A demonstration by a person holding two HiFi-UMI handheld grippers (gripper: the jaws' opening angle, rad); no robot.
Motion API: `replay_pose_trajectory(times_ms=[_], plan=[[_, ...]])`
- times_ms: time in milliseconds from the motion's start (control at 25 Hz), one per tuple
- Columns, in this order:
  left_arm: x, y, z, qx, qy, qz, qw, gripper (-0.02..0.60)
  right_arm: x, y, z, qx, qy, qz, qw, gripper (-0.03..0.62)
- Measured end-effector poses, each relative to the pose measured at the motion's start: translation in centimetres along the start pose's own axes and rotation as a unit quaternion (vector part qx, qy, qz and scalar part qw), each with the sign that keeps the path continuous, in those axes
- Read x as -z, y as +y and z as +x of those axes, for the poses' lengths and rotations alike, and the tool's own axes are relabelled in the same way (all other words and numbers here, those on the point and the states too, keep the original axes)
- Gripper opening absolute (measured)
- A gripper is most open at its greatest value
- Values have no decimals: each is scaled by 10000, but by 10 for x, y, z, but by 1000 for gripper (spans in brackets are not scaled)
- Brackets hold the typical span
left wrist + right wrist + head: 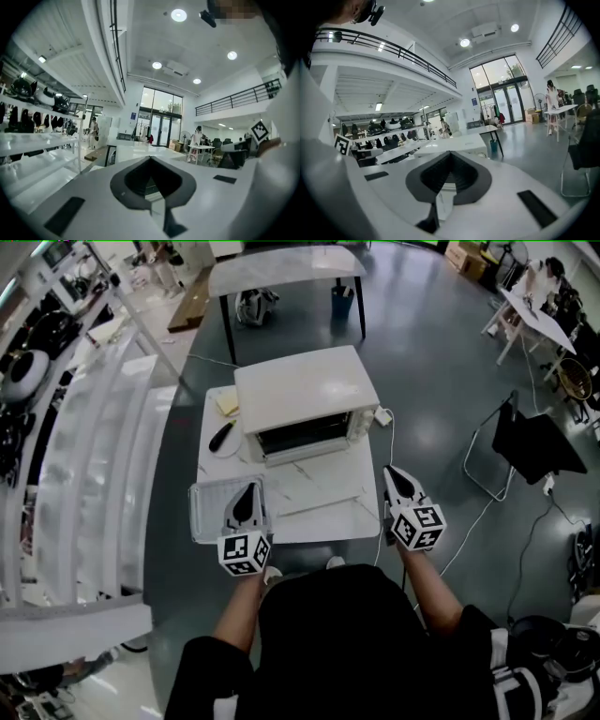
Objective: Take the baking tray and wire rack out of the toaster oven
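Note:
The white toaster oven (305, 399) stands at the back of a small white table (361, 521), its dark front opening towards me. A rimmed metal tray with a grid in it (208, 514) lies at the table's front left. A pale flat sheet (317, 489) lies in front of the oven. My left gripper (248, 489) hovers over the tray's right end, shut and empty. My right gripper (392, 471) hangs over the table's right edge, also shut with nothing in it. In the right gripper view the oven (457, 143) shows beyond the closed jaws (450, 153). The left gripper view looks level across the room past its jaws (150, 158).
A black tool (221, 436) and a yellow pad (228, 404) lie left of the oven. A cable (392, 442) runs off the table's right side. White shelving (84, 474) stands at the left, a black chair (534, 446) at the right, another table (281, 273) behind.

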State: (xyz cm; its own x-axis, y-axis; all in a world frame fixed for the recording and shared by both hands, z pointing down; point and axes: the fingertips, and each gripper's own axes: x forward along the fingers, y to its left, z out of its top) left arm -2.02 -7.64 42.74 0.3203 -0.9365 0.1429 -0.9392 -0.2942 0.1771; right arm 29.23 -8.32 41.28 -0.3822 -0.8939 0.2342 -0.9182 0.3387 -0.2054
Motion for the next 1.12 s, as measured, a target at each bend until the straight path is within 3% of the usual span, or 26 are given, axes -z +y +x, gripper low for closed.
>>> replay_pose_trajectory(times_ms=[120, 320, 520, 1120], plan=[[0, -18, 10, 27, -56, 78, 10000, 20, -5, -24, -5, 236, -38, -304, 9993, 23], [7, -32, 20, -122, 78, -63, 9999, 20, -4, -34, -5, 104, -6, -589, 9982, 23], [17, -29, 25, -94, 238, -351, 9991, 20, -6, -31, 2, -75, -21, -644, 9979, 23], [28, -30, 21, -347, 354, -471, 9977, 20, -5, -21, 15, -400, -11, -720, 9966, 23]])
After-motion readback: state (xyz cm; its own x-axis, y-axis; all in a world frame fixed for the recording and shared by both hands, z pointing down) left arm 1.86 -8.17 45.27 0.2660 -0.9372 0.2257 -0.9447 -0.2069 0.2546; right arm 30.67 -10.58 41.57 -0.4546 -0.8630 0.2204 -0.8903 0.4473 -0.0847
